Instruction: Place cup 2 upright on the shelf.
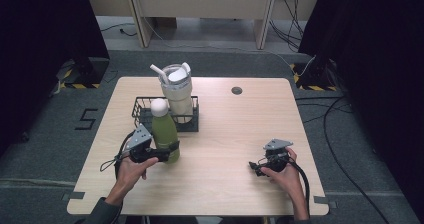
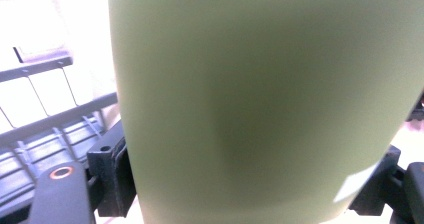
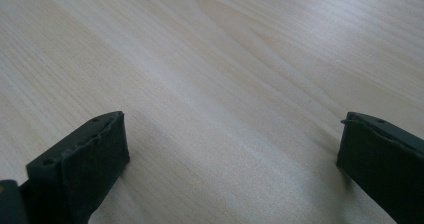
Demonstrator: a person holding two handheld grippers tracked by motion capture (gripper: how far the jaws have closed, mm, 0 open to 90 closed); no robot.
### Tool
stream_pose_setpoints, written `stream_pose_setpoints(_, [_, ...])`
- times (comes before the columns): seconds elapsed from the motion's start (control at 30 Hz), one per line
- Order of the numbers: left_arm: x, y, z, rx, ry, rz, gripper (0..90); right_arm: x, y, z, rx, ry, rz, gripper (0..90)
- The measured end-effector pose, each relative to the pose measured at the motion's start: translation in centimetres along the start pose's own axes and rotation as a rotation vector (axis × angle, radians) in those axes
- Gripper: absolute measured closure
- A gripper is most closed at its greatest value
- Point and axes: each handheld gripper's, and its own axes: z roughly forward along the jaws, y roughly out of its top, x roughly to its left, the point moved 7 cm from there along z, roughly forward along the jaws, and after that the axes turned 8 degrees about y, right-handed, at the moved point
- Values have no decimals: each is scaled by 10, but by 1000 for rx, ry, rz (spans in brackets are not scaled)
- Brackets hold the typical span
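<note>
— Green fills most of the left gripper view. What is it?

— A green bottle (image 2: 260, 99) sitting between that gripper's two black jaws, one at each side of its lower body. In the high view the left gripper (image 1: 167, 154) is clamped on the bottle (image 1: 165, 131) low down, and the person's left hand (image 1: 131, 171) holds the gripper from behind.

— Is the bottle upright?

— Yes, upright, with a round white cap (image 1: 159, 106) on top. I cannot tell whether its base touches the bench (image 1: 225, 184) or sits just above it.

— What lies past the left gripper?

— Just beyond the bottle is a black wire basket (image 1: 141, 109); its bars (image 2: 45, 119) show to the left of the bottle in the left gripper view. Inside the basket stands a cream tumbler (image 1: 177, 91) with a lid and a white straw (image 1: 159, 74).

— And the right gripper?

— The right gripper (image 1: 255, 167) is well apart from the bottle, held low over the bench in the right hand (image 1: 285, 176). Its jaws stand wide apart with nothing between them; in its own view there is just pale wood grain (image 3: 225, 84) between the two black pads (image 3: 85, 164).

— Anything farther off on the bench?

— A small dark round disc (image 1: 237, 90) near the far edge, beyond the right gripper.
</note>
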Motion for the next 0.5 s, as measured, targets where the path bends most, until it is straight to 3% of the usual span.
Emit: stream_pose_setpoints(0.5, [18,5,-8,-8,38,-16,197,0,0,0,0,1,0,4])
